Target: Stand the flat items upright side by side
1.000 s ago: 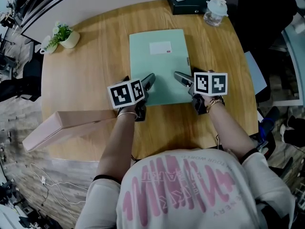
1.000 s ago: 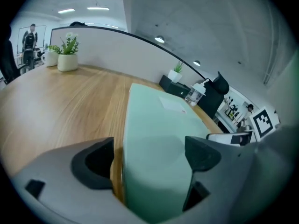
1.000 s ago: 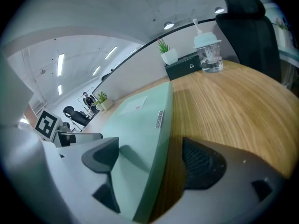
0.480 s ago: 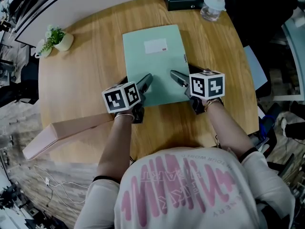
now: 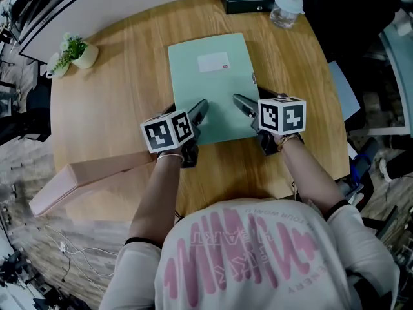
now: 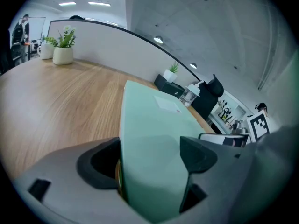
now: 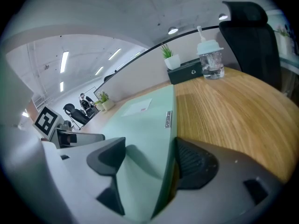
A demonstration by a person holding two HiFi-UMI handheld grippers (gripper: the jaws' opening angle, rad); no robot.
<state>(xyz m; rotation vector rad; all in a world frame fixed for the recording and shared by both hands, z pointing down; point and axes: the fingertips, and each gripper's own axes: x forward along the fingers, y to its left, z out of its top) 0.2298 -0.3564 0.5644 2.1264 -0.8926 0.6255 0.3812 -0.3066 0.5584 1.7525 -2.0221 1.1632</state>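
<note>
- Green folder [image 5: 210,86]: lies flat, label side up, in the middle of the round table [image 5: 110,108]; no edge is raised (so the standing-up has not begun).
- Left gripper [image 6: 150,146]: at the folder's near left corner. Its jaws are fairly wide and have just been closing. The corner is between them, with the outer jaw beside the side edge and the inner jaw over the top face. No firm pinch shows yet.
- Right gripper [image 7: 149,146]: at the near right corner, set the mirror way. Its jaws are somewhat narrower and have also just been closing. The folder's edge is against the outer jaw, and the inner jaw casts a shadow on the top face, so it does not look clamped.
- Pink case [image 5: 84,176]: a long flat item at the table's near left rim, well apart from the folder. Whether it stands on edge or lies there cannot be told from above.
- Done: both corners addressed for a two-handed lift.
- Left, by my judgement: close on the corners, tip the folder onto an edge, then set it upright next to the pink case.
</note>
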